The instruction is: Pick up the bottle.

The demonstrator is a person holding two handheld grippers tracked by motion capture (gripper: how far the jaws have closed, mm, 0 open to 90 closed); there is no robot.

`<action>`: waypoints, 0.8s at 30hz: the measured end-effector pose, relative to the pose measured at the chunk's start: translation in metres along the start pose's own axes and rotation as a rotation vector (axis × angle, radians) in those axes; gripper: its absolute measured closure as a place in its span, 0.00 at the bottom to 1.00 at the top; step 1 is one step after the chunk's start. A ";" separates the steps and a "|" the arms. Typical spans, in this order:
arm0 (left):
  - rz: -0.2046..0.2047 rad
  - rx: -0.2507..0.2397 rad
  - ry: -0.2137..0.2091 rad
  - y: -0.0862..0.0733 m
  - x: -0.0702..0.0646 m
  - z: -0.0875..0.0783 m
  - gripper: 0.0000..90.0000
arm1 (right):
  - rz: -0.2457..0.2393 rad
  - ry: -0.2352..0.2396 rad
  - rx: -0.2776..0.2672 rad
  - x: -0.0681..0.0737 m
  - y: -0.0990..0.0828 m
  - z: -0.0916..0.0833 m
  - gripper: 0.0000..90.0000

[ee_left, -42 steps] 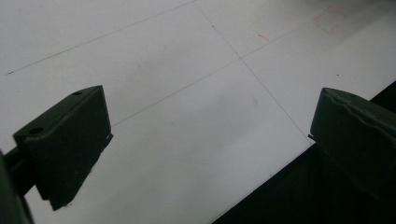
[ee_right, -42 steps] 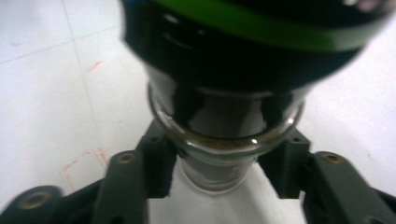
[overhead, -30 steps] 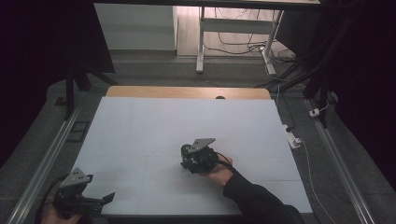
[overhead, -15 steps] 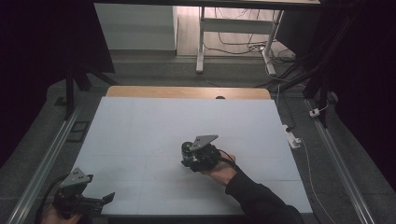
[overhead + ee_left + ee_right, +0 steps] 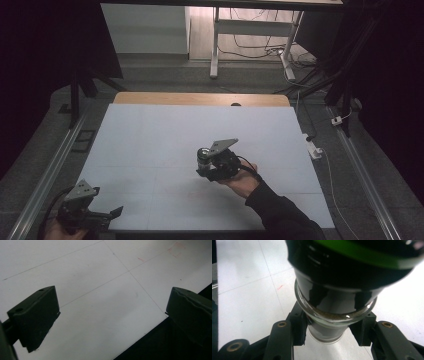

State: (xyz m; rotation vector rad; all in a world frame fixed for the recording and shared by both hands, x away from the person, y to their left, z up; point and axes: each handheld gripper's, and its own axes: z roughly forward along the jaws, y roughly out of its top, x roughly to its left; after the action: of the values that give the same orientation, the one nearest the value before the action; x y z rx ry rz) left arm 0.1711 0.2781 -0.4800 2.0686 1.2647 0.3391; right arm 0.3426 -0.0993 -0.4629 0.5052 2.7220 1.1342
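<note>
Above the white table (image 5: 150, 145), right gripper (image 5: 210, 167) jaws clamped on dark-filled glass jar (image 5: 332, 307), left gripper (image 5: 107, 215) jaws apart.

Rectangular table (image 5: 150, 135) under a pale grey-white sheet ruled with thin lines occupies the frame centre; a bare light wooden strip (image 5: 200, 98) runs along its upper edge.
</note>
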 end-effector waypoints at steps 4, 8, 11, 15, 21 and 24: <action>0.004 0.000 0.001 0.000 0.000 0.000 0.00 | -0.009 -0.003 -0.006 0.002 0.003 -0.007 0.59; 0.003 0.000 -0.001 0.000 0.000 0.000 0.00 | -0.015 -0.003 -0.015 0.004 0.005 -0.013 0.59; 0.006 0.000 0.000 0.000 0.000 0.000 0.00 | -0.018 -0.004 -0.020 0.004 0.007 -0.017 0.59; 0.007 0.003 -0.001 0.000 0.000 0.000 0.00 | -0.001 0.003 -0.024 0.005 0.011 -0.020 0.59; 0.008 0.004 0.000 0.000 0.000 0.000 0.00 | -0.006 0.014 -0.017 0.010 0.017 -0.018 0.59; 0.007 0.003 -0.001 0.000 0.000 0.000 0.00 | -0.003 0.013 -0.012 0.010 0.018 -0.017 0.59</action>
State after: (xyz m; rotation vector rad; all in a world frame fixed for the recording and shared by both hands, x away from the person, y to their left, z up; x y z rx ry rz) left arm 0.1711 0.2778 -0.4798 2.0766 1.2579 0.3392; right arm 0.3329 -0.0952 -0.4386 0.4941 2.7245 1.1567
